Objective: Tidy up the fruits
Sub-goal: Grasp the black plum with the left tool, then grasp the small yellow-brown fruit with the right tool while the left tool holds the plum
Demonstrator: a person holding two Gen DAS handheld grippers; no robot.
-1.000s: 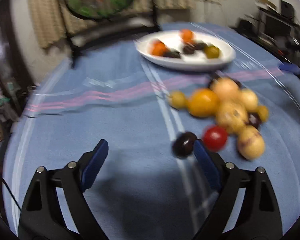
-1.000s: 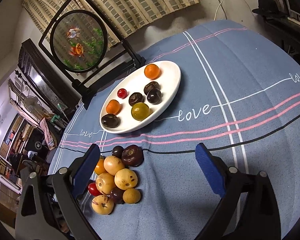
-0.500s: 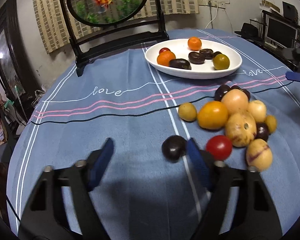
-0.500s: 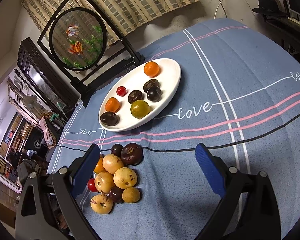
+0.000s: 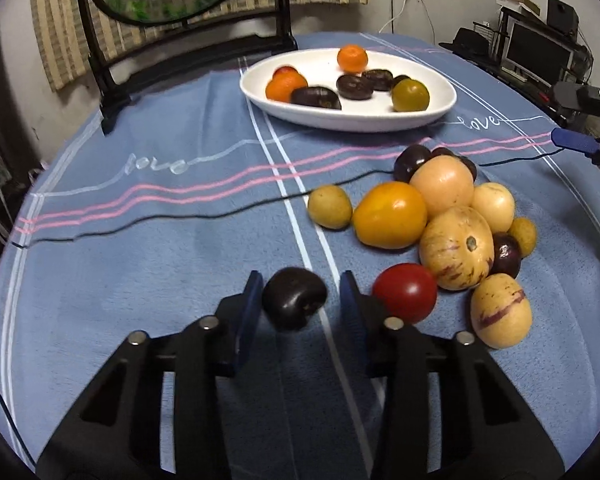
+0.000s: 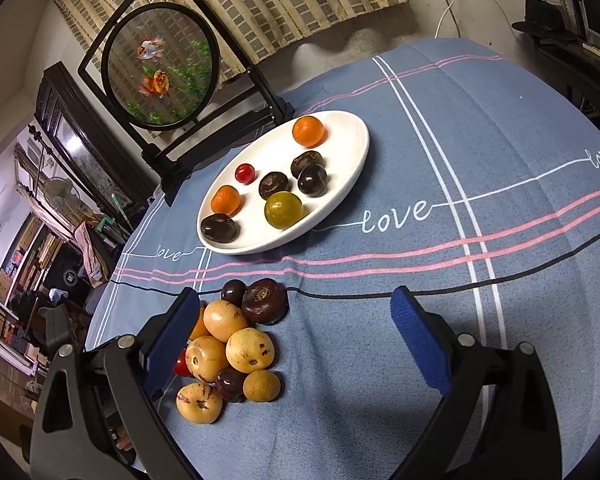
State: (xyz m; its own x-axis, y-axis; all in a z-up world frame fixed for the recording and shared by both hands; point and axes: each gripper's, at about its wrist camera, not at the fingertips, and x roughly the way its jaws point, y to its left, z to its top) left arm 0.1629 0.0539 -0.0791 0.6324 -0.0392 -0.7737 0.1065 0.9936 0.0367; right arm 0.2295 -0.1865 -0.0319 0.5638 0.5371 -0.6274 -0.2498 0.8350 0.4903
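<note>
Two tongs show. The left gripper [image 5: 298,294] has just been closing around a dark plum [image 5: 294,298]; its left pad touches the fruit, the right stands just off. The plum lies on the blue cloth [image 5: 160,248] beside the fruit heap [image 5: 440,232]. The right gripper [image 6: 296,336] hangs spread wide, empty, the white plate [image 6: 340,208] beyond.

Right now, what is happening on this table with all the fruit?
A person is sorting fruit with two handheld grippers. The left gripper has just been closing around a dark fruit that lies apart from the pile on the blue cloth. The left pad touches it, but a small gap shows on the other side, so it is not yet firmly gripped. The right gripper hangs open and empty beside the pile. The white plate behind already holds several fruits.
</note>
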